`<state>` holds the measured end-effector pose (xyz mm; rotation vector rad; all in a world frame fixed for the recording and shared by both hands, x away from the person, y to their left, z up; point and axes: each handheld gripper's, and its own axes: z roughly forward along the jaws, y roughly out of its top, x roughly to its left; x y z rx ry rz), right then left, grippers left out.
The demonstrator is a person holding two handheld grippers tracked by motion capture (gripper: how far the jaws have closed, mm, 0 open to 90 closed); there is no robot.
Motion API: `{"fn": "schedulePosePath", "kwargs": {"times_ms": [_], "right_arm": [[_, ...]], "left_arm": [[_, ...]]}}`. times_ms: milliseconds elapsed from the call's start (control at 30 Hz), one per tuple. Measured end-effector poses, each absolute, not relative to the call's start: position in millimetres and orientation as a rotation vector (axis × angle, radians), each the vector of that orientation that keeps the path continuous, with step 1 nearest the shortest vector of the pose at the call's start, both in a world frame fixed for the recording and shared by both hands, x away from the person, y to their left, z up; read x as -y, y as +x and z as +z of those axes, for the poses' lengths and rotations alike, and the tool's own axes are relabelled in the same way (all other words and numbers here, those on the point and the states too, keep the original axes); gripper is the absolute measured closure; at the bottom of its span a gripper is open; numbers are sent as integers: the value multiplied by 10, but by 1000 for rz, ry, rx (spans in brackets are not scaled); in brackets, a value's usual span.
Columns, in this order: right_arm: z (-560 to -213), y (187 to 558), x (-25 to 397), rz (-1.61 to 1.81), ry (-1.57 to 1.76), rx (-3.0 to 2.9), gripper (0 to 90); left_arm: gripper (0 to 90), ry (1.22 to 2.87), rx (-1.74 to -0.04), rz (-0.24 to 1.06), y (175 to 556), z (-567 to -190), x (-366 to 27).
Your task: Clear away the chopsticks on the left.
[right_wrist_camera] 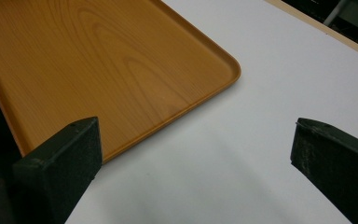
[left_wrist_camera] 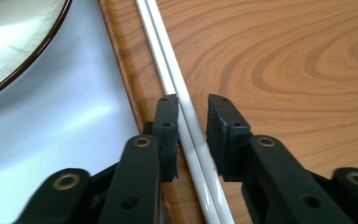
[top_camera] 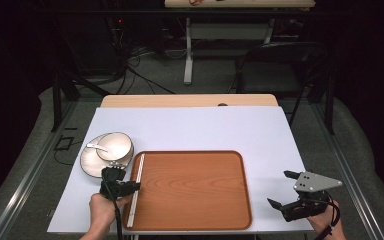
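A pair of slim white chopsticks (left_wrist_camera: 186,140) lies inside the wooden tray (top_camera: 195,190), along its left rim, long axis running near to far. The left gripper (left_wrist_camera: 193,116) straddles them, jaws slightly apart, nothing clamped. Right of the tray, the right gripper (top_camera: 287,189) gapes wide, empty, over bare white board.

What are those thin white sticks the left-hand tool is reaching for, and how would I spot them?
Find the wooden tray in the middle of the white table. Along its left inner edge lie the white chopsticks, a pair side by side, with the left gripper open astride them. They are the long straight white things there; the round dishes sit off the tray.
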<state>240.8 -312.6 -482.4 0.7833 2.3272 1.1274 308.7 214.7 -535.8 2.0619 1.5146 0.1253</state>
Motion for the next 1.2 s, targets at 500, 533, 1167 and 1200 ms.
{"fn": "schedulePosePath", "kwargs": {"times_ms": [500,533,1167,1200], "right_arm": [[-4819,2416,3091,1109,811,-2324,10],[-4817,2417,3082,1108,817,-2324,9],[-4803,2514,2954,1089,880,-2334,0],[-4801,2523,2947,1090,882,-2336,0]], "left_arm": [[349,2109,-1353,149,2979,-5183,-2211],[311,2104,-1345,162,2968,-5165,-2225],[141,2118,-1263,274,2844,-4988,-2440],[138,2118,-1267,274,2842,-4983,-2453]]}}
